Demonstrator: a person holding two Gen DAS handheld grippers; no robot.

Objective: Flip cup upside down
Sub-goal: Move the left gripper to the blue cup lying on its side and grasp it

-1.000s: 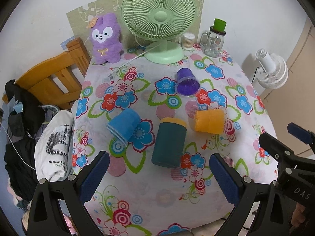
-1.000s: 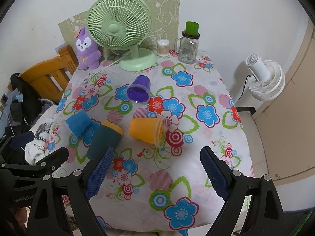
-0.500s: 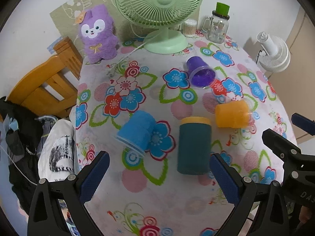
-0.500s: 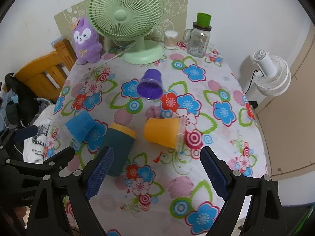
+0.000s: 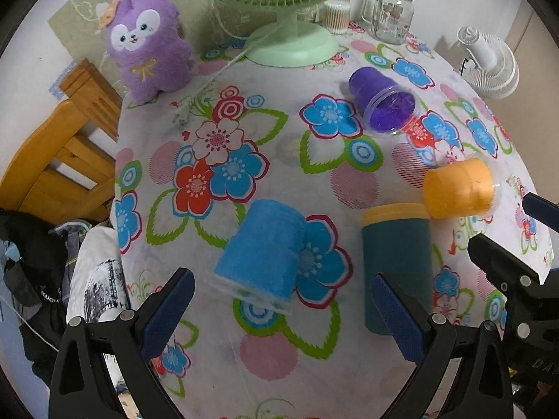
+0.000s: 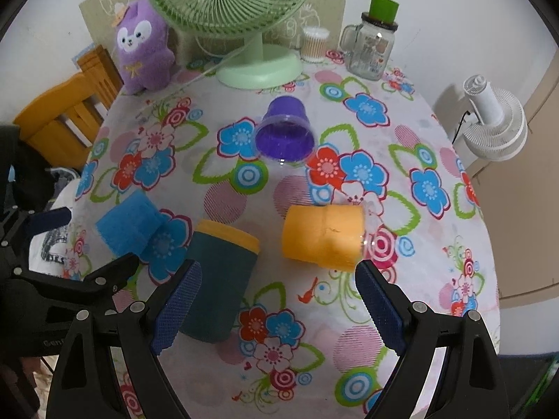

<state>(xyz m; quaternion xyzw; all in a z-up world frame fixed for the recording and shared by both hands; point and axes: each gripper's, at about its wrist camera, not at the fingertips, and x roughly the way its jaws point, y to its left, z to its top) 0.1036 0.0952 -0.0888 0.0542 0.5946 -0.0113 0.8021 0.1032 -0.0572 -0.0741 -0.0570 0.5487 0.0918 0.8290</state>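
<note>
Several cups lie on their sides on the flowered tablecloth (image 5: 265, 115). A blue cup (image 5: 260, 249) lies just ahead of my open left gripper (image 5: 279, 317), its rim toward me. A dark teal cup with a yellow band (image 5: 394, 262) lies by the left gripper's right finger. An orange cup (image 6: 323, 237) lies just ahead of my open right gripper (image 6: 276, 309). A purple cup (image 6: 284, 134) lies farther back. The blue cup (image 6: 127, 225), the teal cup (image 6: 218, 279), the orange cup (image 5: 459, 188) and the purple cup (image 5: 382, 101) show in both views.
A green fan (image 6: 244, 10), a purple plush toy (image 5: 146, 40), a glass jar with a green lid (image 6: 372, 40) and a cotton-swab tub (image 6: 314, 43) stand at the table's back. A wooden chair (image 5: 63, 160) with clothes is left. A white fan (image 6: 496, 118) stands right.
Both grippers have moved forward and down toward the table. The cups now look larger and closer. Nothing on the table has moved.
</note>
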